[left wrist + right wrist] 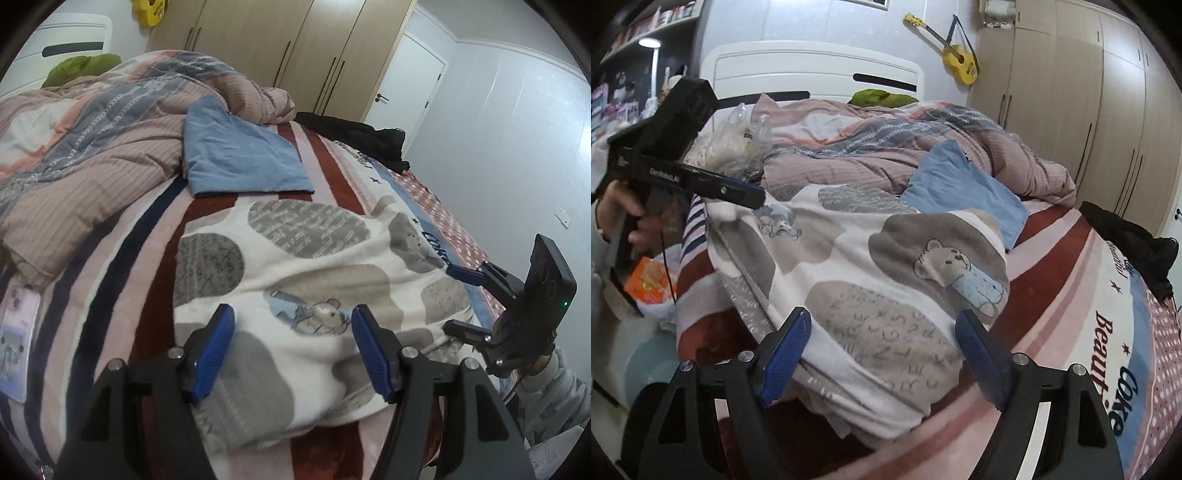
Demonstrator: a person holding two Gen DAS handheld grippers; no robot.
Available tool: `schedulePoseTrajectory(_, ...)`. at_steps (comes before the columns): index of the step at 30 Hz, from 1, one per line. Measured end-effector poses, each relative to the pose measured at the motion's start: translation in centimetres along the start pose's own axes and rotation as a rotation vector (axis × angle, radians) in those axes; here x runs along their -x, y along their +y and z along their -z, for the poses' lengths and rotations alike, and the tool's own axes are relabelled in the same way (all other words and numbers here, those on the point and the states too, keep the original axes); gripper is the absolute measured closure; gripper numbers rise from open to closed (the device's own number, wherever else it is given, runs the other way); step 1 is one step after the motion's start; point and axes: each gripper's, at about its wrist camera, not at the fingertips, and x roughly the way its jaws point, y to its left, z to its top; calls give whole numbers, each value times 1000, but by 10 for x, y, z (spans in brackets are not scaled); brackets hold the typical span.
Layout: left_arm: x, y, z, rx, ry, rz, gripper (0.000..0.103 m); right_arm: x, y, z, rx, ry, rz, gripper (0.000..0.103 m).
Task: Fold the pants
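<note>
The pants are white fleece with grey blotches and teddy bears, lying folded in a thick stack on the striped bed blanket. My left gripper is open, its blue pads standing over the stack's near edge, one on each side of a printed bear. My right gripper is open too, straddling the pants at their near folded end without pinching them. In the left wrist view the right gripper sits at the pants' right edge. In the right wrist view the left gripper reaches over their far left corner.
A folded blue garment lies just beyond the pants. A bunched pink and grey quilt fills the head of the bed. A black garment sits at the far bed edge. A phone lies on the blanket at left.
</note>
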Motion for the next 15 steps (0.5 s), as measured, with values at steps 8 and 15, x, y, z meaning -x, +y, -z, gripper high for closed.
schedulePoseTrajectory(8,17,-2,3,39,-47,-68,40,9,-13,12,-100,9,-26,22)
schedulePoseTrajectory(15,39,-64,-14,-37,-113,-114,24,56,-27,17,-174,-73,15,22)
